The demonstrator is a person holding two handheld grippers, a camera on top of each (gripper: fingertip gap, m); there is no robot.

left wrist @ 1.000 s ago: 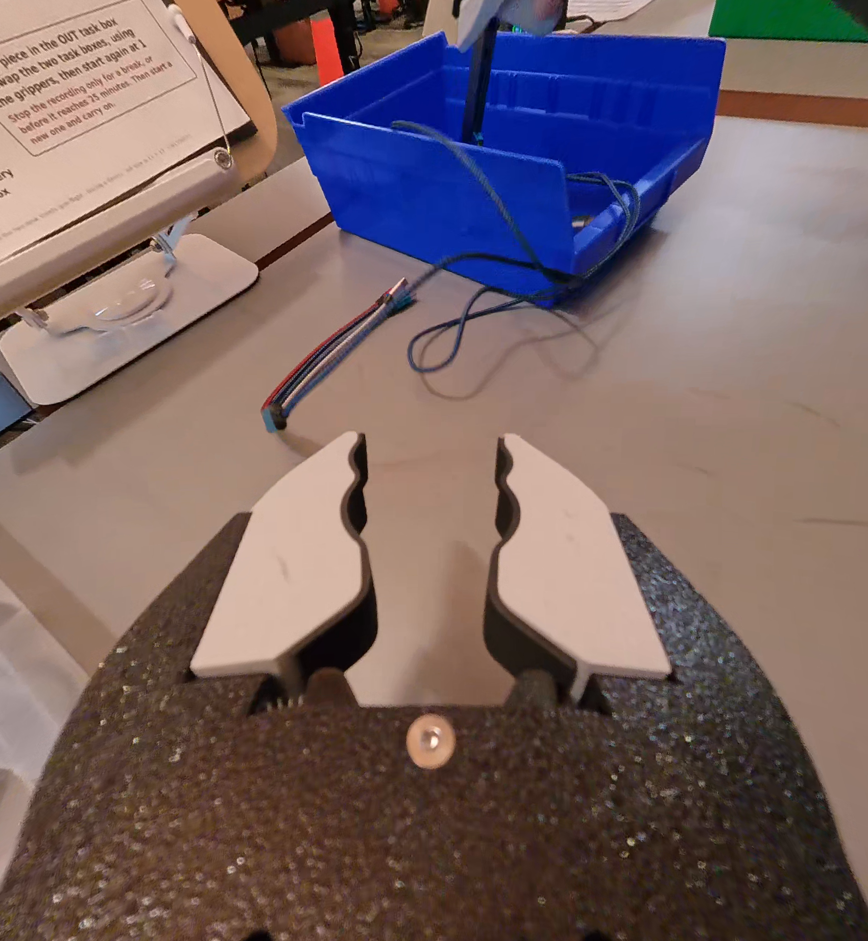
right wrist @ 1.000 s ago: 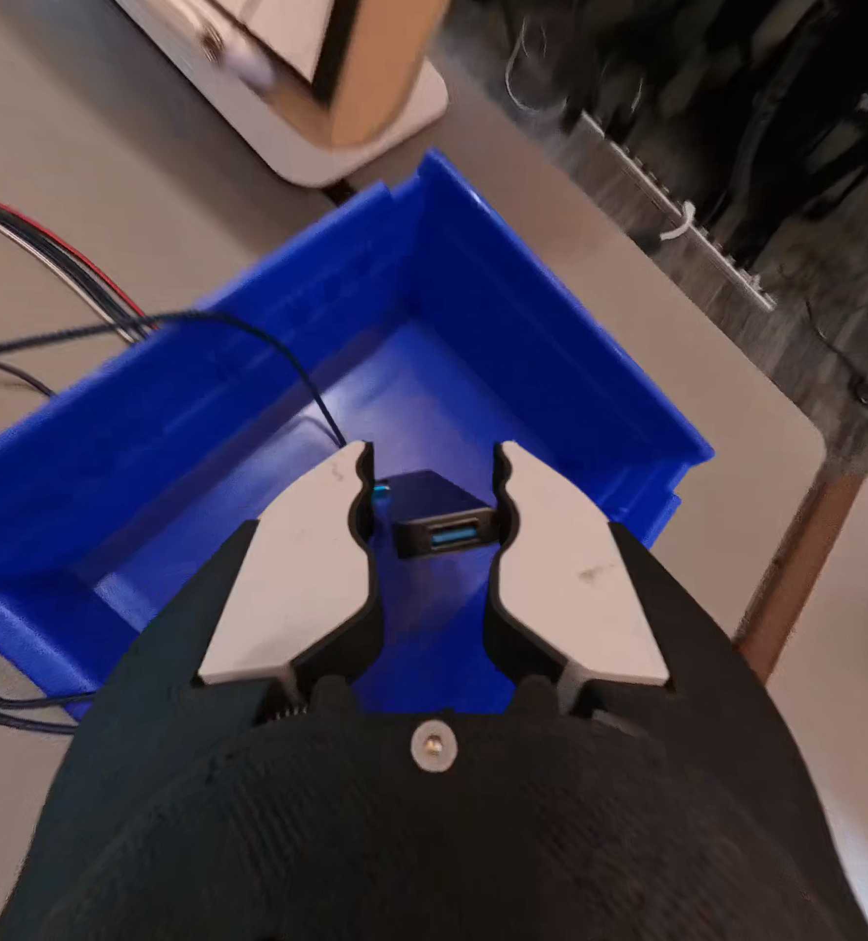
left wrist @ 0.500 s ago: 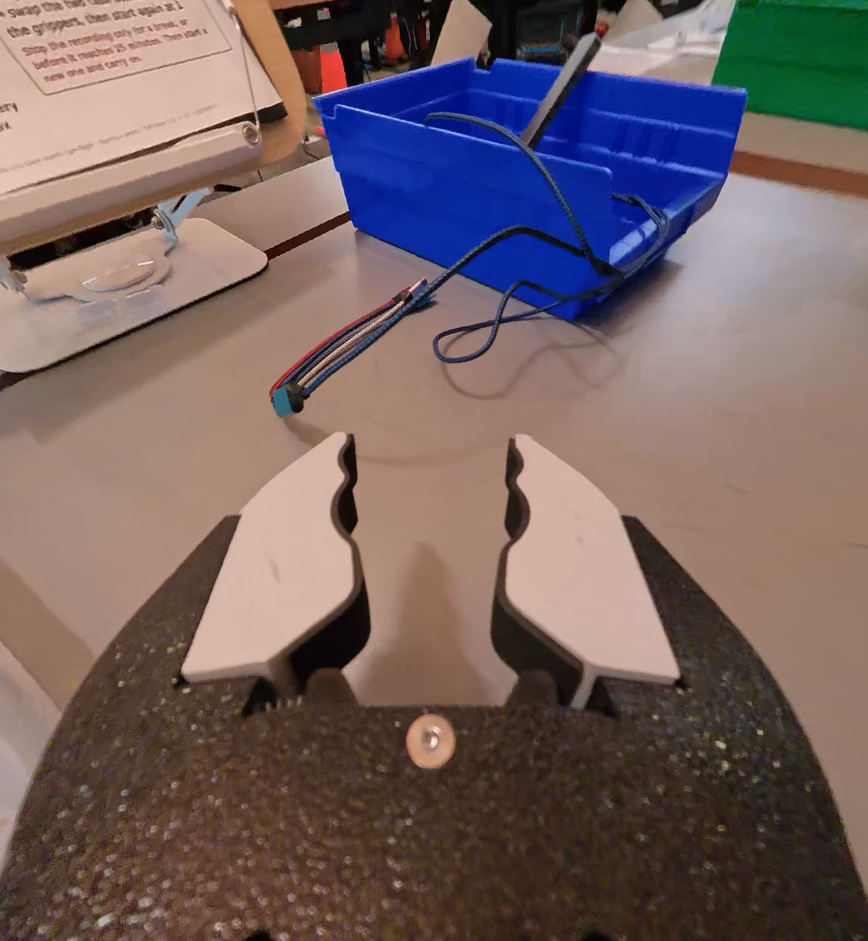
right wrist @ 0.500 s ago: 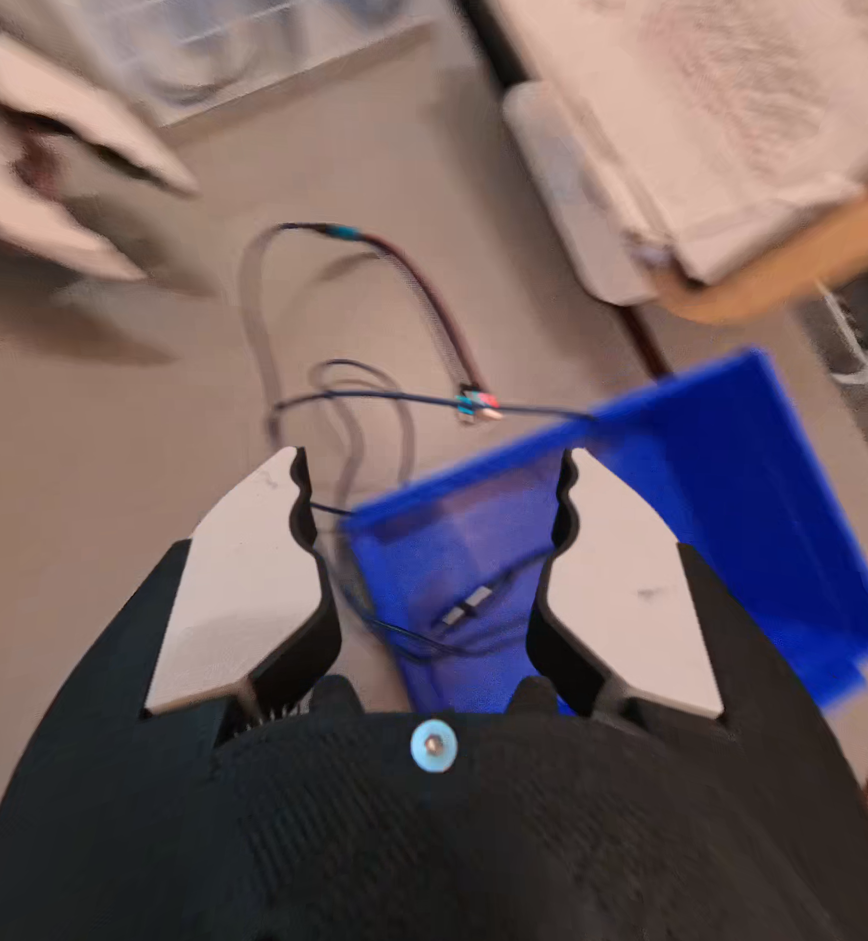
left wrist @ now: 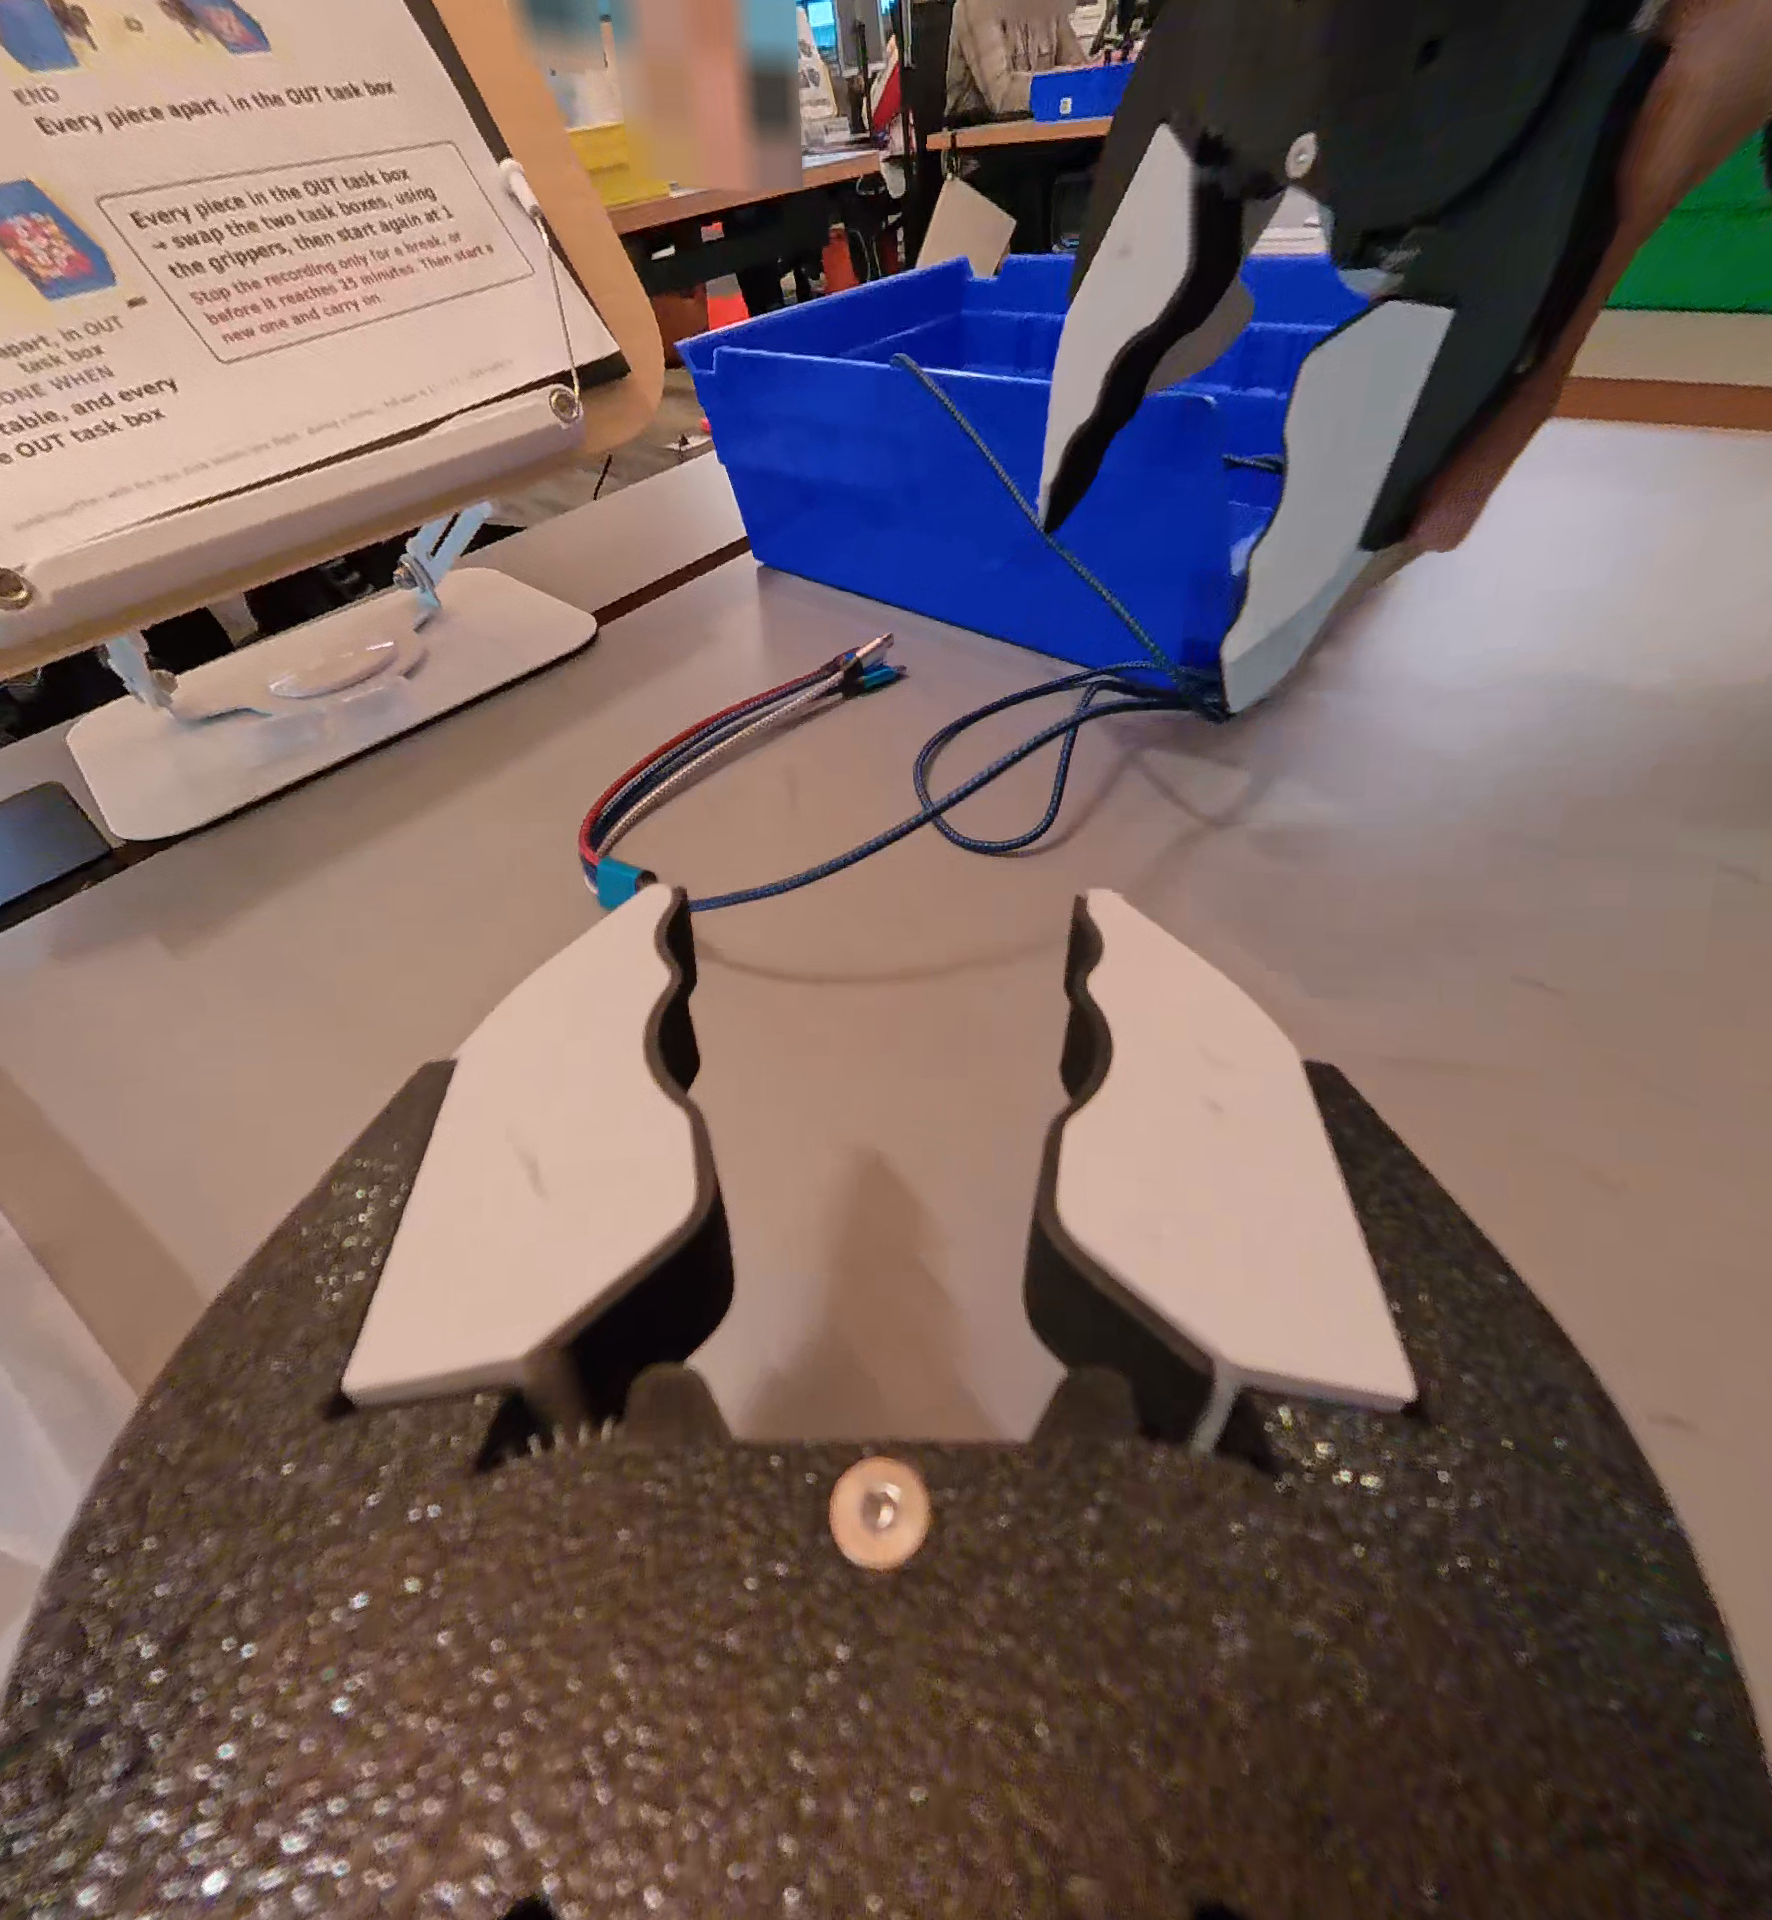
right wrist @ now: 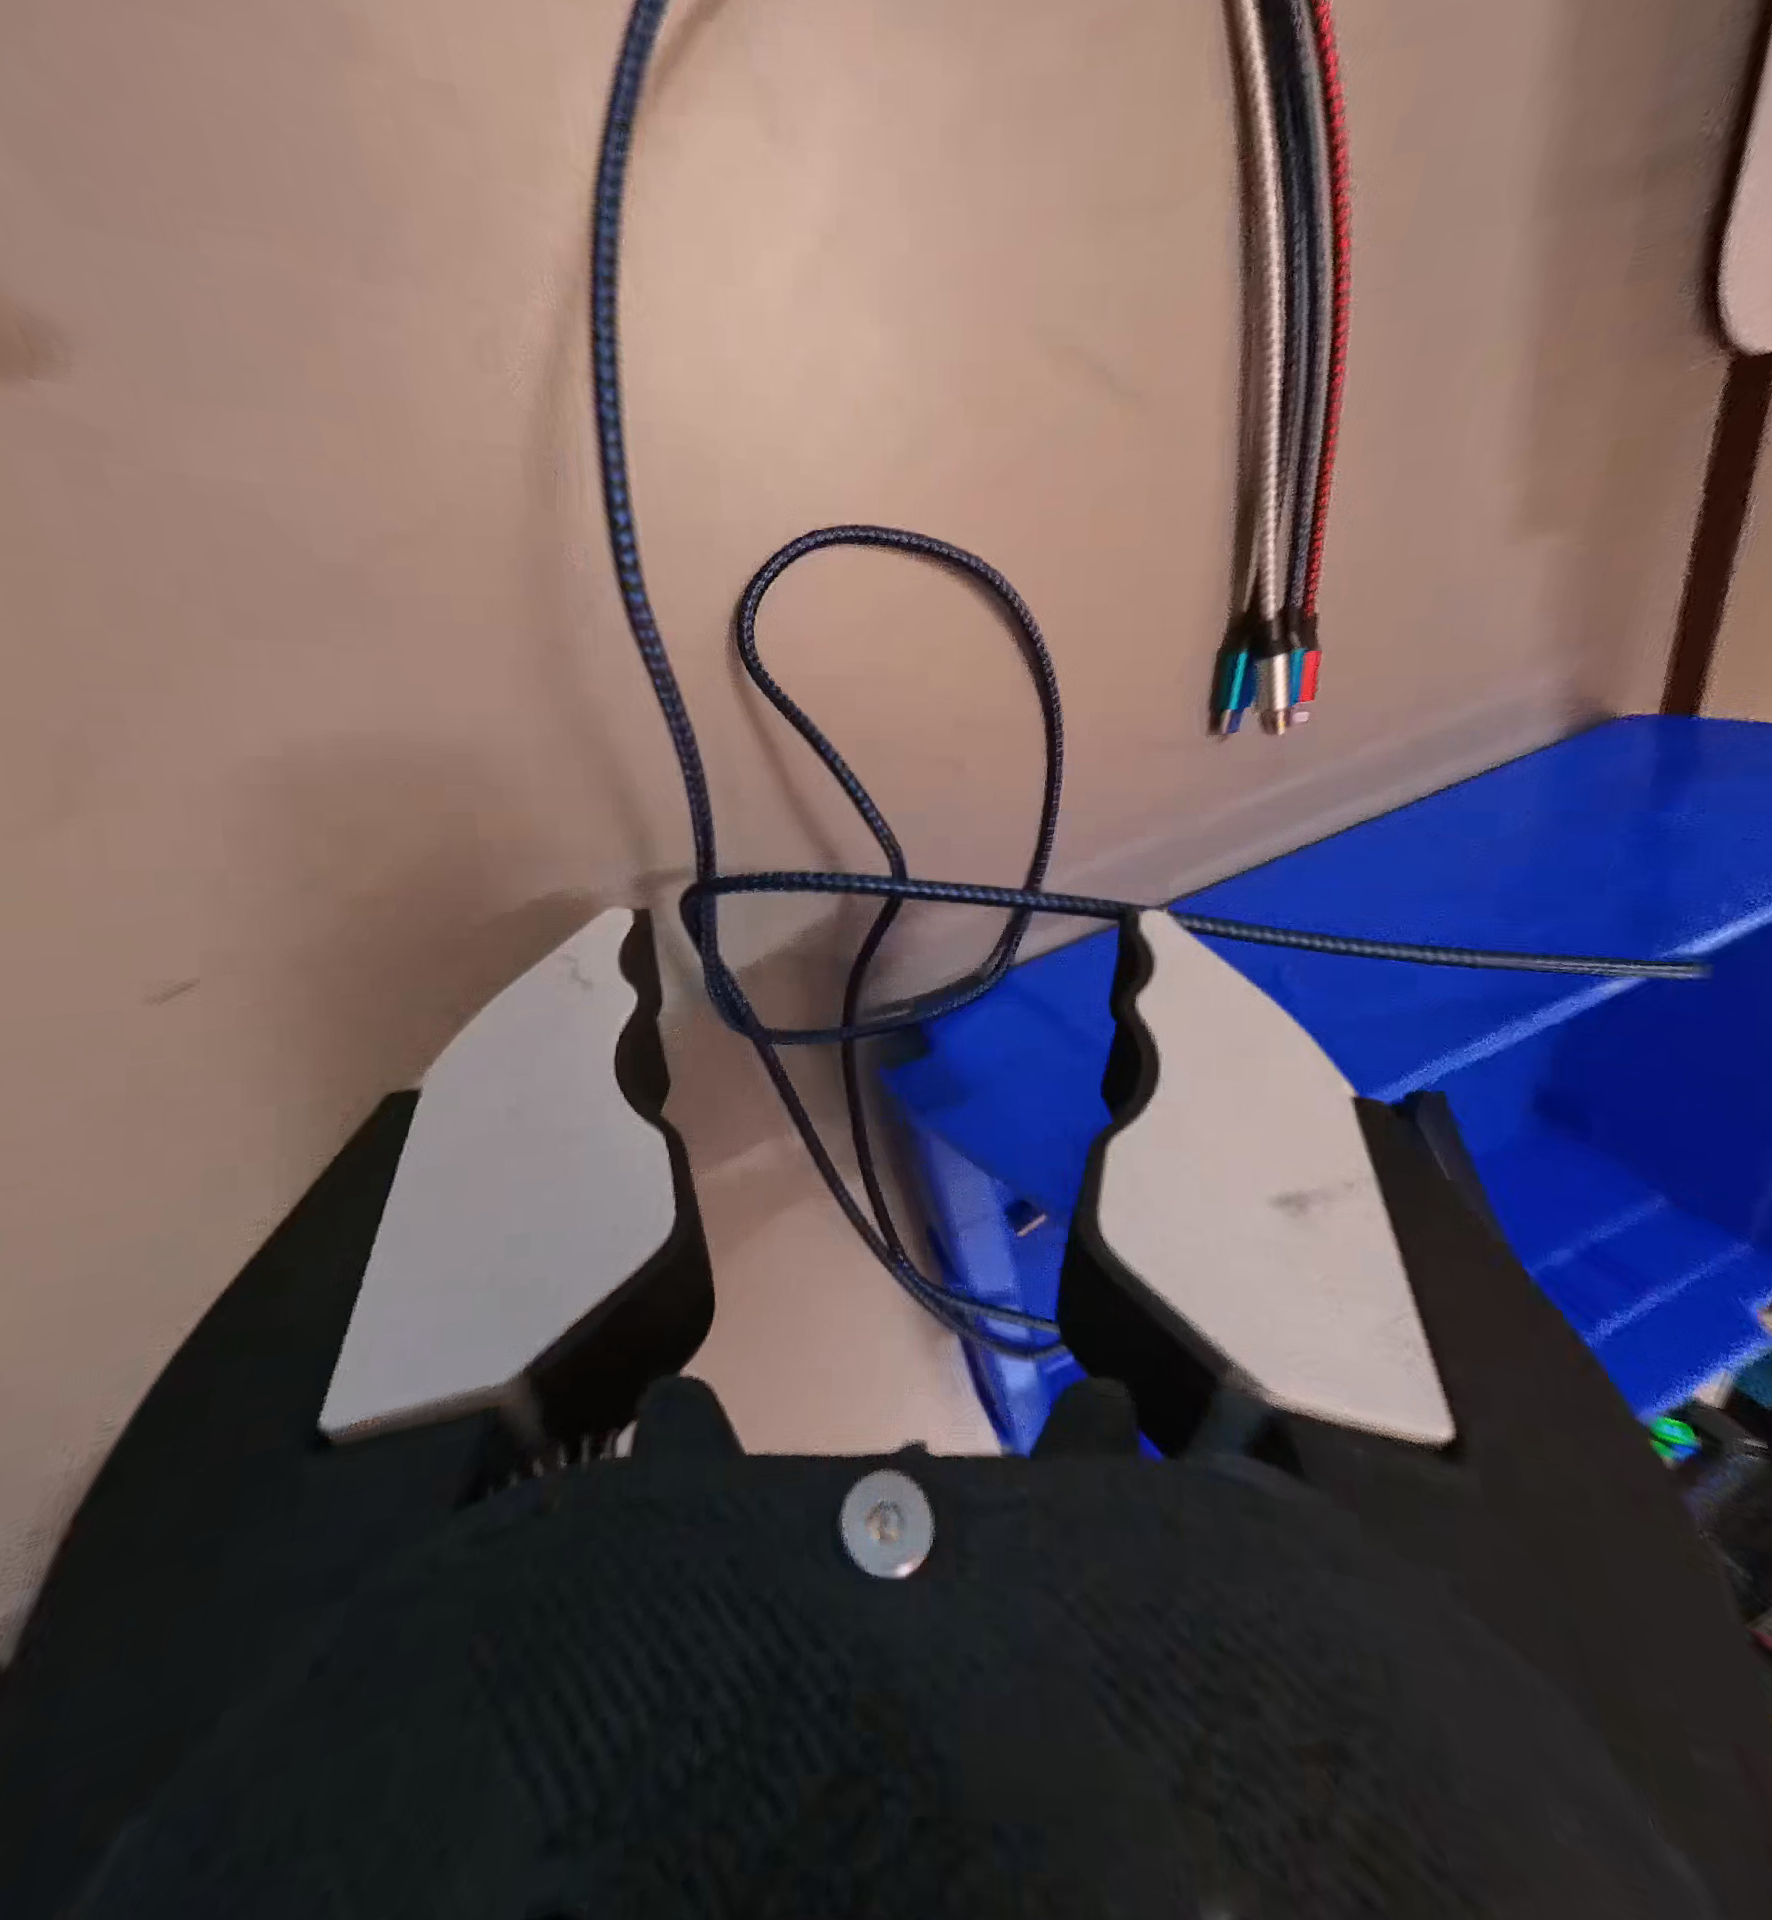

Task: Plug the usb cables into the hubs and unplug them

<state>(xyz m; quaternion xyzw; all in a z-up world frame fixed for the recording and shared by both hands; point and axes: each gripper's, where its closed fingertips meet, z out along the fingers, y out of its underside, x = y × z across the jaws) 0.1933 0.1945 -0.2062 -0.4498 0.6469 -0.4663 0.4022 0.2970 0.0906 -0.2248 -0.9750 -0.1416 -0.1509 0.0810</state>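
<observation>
Two parted jaws around blue cable [right wrist: 866,1049] loops.

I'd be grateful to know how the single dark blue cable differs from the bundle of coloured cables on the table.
The dark blue cable lies alone, looped, and trails into the blue bin; the coloured cable bundle holds several strands running side by side, wholly on the table. Both are braided and untouched.
</observation>
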